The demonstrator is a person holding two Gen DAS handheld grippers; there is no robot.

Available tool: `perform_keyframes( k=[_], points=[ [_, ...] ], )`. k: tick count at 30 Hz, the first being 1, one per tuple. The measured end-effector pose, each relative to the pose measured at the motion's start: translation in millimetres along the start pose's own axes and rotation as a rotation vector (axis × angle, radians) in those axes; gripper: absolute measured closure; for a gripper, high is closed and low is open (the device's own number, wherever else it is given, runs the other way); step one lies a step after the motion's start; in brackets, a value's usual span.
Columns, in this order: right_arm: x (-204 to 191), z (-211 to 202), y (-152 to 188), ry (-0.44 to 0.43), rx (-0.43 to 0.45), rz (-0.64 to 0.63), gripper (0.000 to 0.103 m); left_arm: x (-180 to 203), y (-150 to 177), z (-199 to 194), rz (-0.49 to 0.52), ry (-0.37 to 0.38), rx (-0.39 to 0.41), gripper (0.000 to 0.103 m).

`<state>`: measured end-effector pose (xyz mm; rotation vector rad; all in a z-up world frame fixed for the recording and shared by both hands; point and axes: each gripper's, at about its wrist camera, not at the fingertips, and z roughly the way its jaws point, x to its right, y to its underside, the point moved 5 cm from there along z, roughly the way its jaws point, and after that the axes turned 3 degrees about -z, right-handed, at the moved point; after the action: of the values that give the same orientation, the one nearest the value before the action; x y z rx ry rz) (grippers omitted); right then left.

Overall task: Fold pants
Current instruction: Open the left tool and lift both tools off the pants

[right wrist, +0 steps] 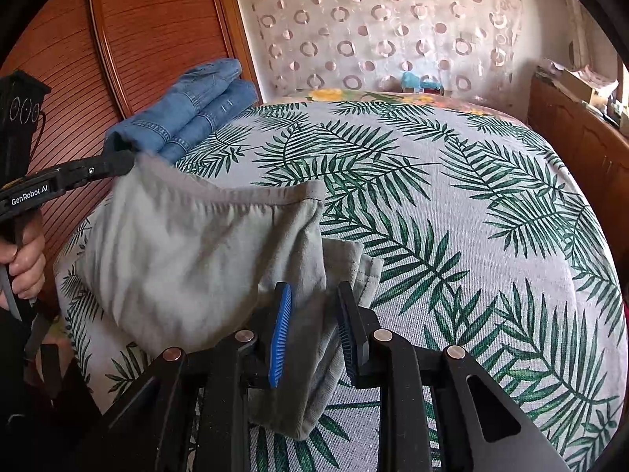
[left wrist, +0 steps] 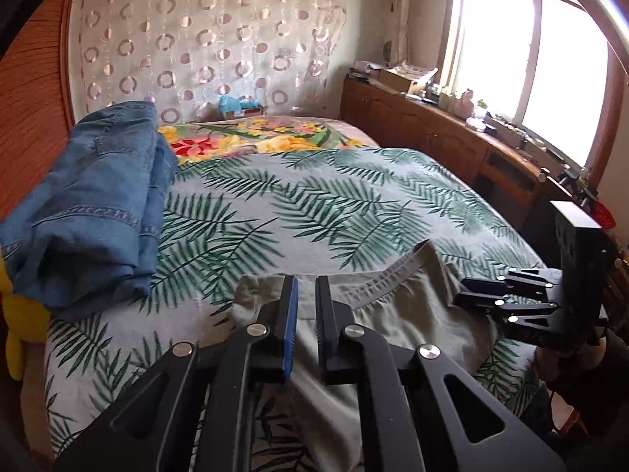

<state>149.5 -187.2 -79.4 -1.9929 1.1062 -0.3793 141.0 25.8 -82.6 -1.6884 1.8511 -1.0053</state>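
Observation:
Grey-green pants (left wrist: pixel 393 314) (right wrist: pixel 177 255) lie at the near edge of the leaf-print bed (left wrist: pixel 314 204) (right wrist: pixel 471 216), waistband towards the far side. My left gripper (left wrist: pixel 307 281) (right wrist: pixel 125 163) is shut on the waistband's left corner and holds it lifted off the bed. My right gripper (right wrist: pixel 314 287) (left wrist: pixel 460 293) stands open at the pants' right side. Bunched cloth shows between its fingers, and I do not see the pads pressing on it. A folded part of the pants sticks out just right of that gripper.
Folded blue jeans (left wrist: pixel 98 204) (right wrist: pixel 188 118) rest at the bed's far left by a wooden slatted wall (right wrist: pixel 157 39). A low wooden cabinet (left wrist: pixel 432 129) with clutter runs under the window on the right. A hand (right wrist: pixel 23 267) grips the left tool's handle.

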Motion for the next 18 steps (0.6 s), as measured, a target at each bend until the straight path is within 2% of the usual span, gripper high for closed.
perform_keyframes(
  k=[1,3,4,6,11,18],
  points=[
    [0,0,0,-0.002,0.001,0.001,0.079,-2,0,0,-0.001,-0.01,-0.001,0.083],
    [1,0,1,-0.006,0.003,0.005,0.079,-4,3,-2,-0.005,-0.015,0.014,0.056],
    [1,1,0,-0.006,0.003,0.005,0.079,-4,7,-4,-0.006,0.0,0.019,0.051],
    [1,0,1,-0.005,0.004,0.005,0.079,-4,15,-4,-0.013,0.016,0.003,0.033],
    [1,0,-1,0.006,0.003,-0.001,0.079,-5,38,-7,-0.018,-0.016,-0.013,0.032],
    [-6,-22,3,0.017,0.003,0.006,0.079,-6,64,-24,-0.04,-0.009,-0.018,0.032]
  ],
)
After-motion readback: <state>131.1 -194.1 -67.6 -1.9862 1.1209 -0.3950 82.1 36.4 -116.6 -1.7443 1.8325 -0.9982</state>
